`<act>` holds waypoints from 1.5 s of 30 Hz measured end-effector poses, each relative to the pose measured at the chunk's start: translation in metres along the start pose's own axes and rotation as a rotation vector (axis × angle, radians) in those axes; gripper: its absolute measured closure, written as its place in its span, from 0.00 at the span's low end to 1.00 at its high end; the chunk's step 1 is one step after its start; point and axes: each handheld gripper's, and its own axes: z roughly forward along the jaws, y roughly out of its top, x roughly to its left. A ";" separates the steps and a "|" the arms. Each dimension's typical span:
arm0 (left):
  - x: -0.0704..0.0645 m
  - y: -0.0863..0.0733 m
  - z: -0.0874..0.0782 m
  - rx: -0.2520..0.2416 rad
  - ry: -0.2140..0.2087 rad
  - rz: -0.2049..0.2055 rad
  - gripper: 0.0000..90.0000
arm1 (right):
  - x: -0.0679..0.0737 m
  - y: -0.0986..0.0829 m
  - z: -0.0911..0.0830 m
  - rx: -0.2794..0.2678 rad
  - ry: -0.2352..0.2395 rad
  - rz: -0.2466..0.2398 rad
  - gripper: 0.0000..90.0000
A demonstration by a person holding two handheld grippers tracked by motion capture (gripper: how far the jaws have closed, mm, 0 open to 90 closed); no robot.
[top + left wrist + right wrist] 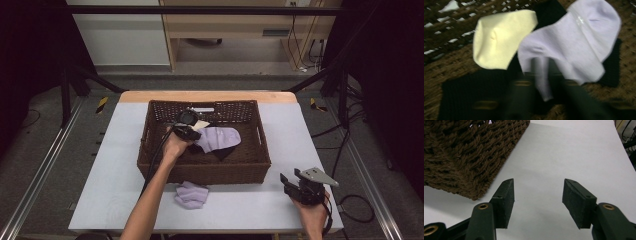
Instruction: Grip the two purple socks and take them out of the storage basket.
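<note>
Two tongs | left [194, 131] pinching lilac sock [218, 138] in basket [250, 167] | right [292, 184] agape over white table [120, 165]

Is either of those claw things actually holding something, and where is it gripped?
The left gripper pinches the lilac sock by its narrow cuff edge; the right gripper is open, holding nothing.

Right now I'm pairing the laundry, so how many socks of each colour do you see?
Lavender socks: 2 (one in the basket, one on the table)
Pale yellow sock: 1
Black socks: at least 1; count unclear
Total: at least 4
</note>
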 end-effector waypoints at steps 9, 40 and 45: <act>-0.001 0.003 0.012 0.037 -0.014 0.015 0.48 | 0.000 0.000 0.002 0.010 0.006 0.001 0.47; -0.028 0.029 0.019 -0.026 0.026 0.039 0.50 | -0.001 -0.001 0.000 0.003 0.005 -0.007 0.48; -0.028 0.028 0.019 0.031 0.008 0.043 0.73 | -0.001 -0.001 0.001 0.007 0.004 -0.009 0.48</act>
